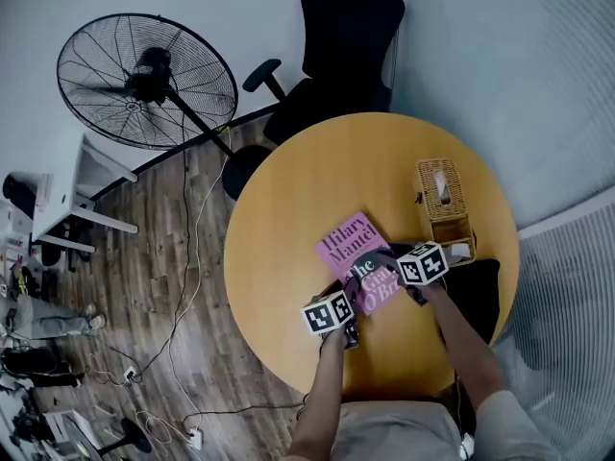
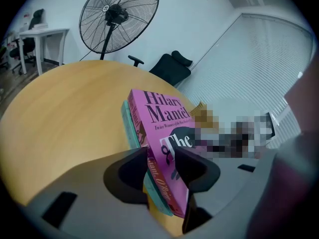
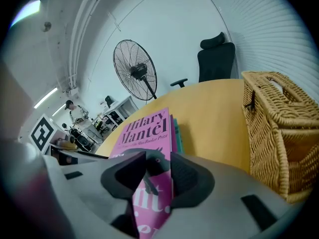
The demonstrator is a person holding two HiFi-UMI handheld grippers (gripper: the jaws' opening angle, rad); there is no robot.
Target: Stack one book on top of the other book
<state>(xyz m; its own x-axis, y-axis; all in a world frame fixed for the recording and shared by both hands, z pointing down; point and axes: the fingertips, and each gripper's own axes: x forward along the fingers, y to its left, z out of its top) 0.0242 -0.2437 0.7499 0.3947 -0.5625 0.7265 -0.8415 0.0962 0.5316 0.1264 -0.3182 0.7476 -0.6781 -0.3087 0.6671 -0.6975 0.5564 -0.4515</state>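
Note:
A pink paperback (image 1: pixel 354 254) lies slanted near the middle of the round wooden table (image 1: pixel 288 190). In the left gripper view the pink book (image 2: pixel 162 116) rests over a teal book (image 2: pixel 130 126), whose edge shows along its left and lower sides. My left gripper (image 1: pixel 348 298) (image 2: pixel 162 166) is shut on the pink book's near left corner. From the right, my right gripper (image 1: pixel 397 275) (image 3: pixel 158 176) is shut on the same pink book (image 3: pixel 147 128). A strip of the teal book (image 3: pixel 177 133) shows beyond it. Whether the teal book is also gripped is unclear.
A wicker basket (image 1: pixel 442 195) (image 3: pixel 281 133) stands on the table right of the books. A dark flat item (image 1: pixel 478 296) lies at the table's right edge. Behind the table are a black office chair (image 1: pixel 341 46) and a large floor fan (image 1: pixel 144 80), with cables on the floor.

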